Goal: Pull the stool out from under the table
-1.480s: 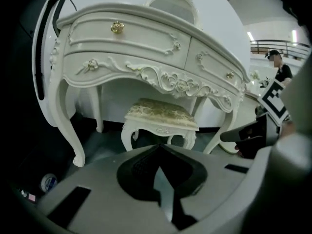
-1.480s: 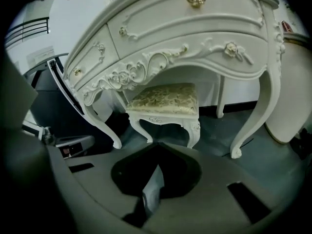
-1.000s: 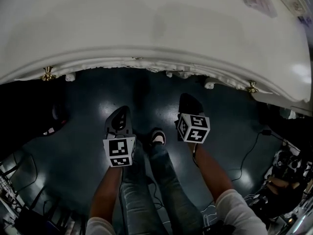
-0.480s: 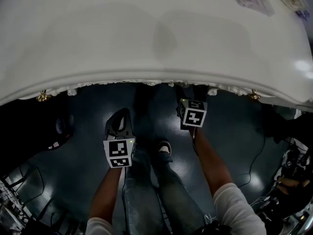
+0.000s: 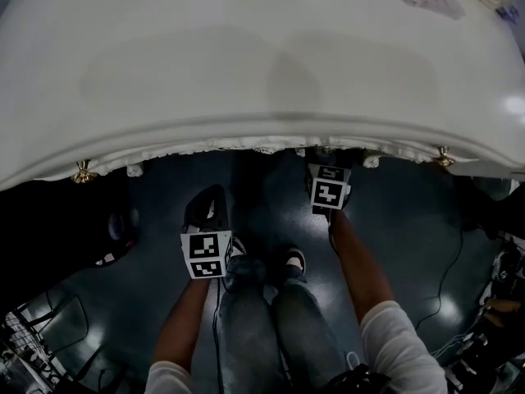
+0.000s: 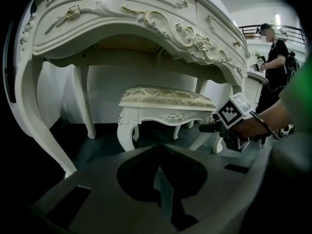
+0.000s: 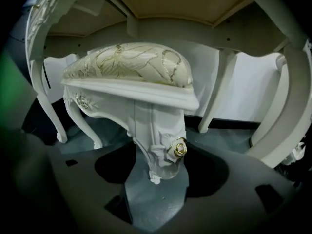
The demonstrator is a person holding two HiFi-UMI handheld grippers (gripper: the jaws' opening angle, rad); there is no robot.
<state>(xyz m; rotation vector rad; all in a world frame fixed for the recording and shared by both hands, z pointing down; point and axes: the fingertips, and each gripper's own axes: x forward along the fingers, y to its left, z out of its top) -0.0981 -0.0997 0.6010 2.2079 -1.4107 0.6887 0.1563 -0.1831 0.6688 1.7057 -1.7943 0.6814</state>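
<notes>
A white carved table (image 5: 262, 72) is seen from above, its ornate edge hanging over a dark floor (image 5: 394, 236). The stool (image 6: 165, 101), white with a pale patterned cushion, is tucked well under the table, between the table's legs, so the task appears to be at its very start.

The right gripper (image 6: 214, 127) is reached in below the table edge and is held low at the stool's near corner. Its jaws are opening, and the stool's carved corner leg (image 7: 158, 140), marked by a small gold ring, is framed in the gap between them. The leg is probably chosen because it offers a narrow, firm part that the jaws can close on, whereas the cushioned seat is too broad. From this wide-angle view it cannot be told for certain whether either pad touches the leg, but no grip seems to be made yet.

The left gripper (image 5: 207, 208) is held back over the floor, clear of the table, with its jaws pressed together on nothing. It is likely kept idle while one gripper does the pulling.
</notes>
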